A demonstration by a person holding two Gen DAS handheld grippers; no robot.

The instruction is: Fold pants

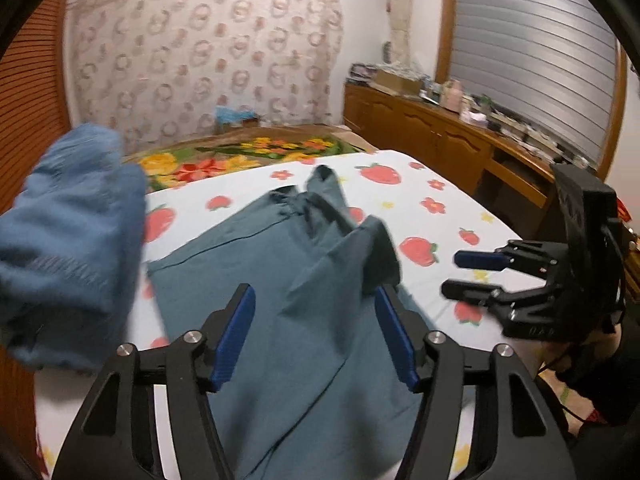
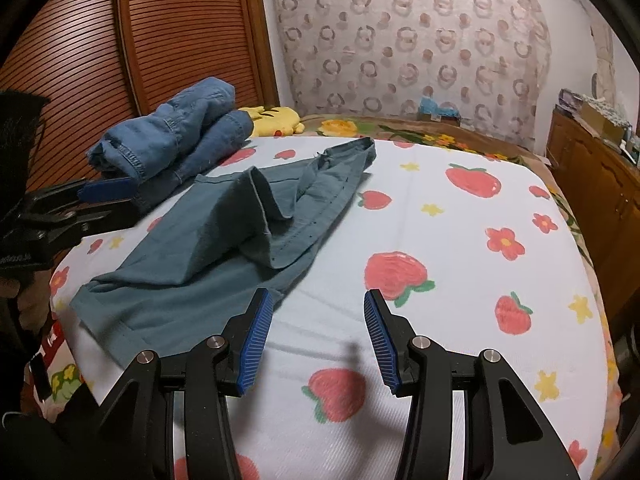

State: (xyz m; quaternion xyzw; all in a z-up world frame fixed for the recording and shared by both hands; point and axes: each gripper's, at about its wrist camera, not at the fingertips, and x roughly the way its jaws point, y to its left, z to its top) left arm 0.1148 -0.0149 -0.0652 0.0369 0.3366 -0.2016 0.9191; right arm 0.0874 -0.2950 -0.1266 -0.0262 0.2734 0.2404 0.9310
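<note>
Grey-green pants [image 1: 280, 280] [image 2: 224, 248] lie partly folded on the strawberry-print bed sheet [image 2: 440, 216], with one leg end flopped back over the rest in a loose hump. My left gripper [image 1: 314, 296] hovers over the pants with its jaws open; the cloth lies beneath and beyond the blue pads, not pinched. In the right wrist view the left gripper [image 2: 116, 200] sits at the left edge, by the pants' far side. My right gripper [image 2: 318, 298] [image 1: 456, 276] is open over bare sheet just right of the pants' near edge, with nothing between its fingers.
A pile of folded blue jeans [image 2: 176, 140] [image 1: 68, 240] sits on the bed left of the pants, close to the left gripper. A yellow plush [image 2: 272, 120] lies behind it. A wooden dresser [image 1: 440, 140] runs along the bed's right side. A slatted wooden door [image 2: 160, 40] stands at left.
</note>
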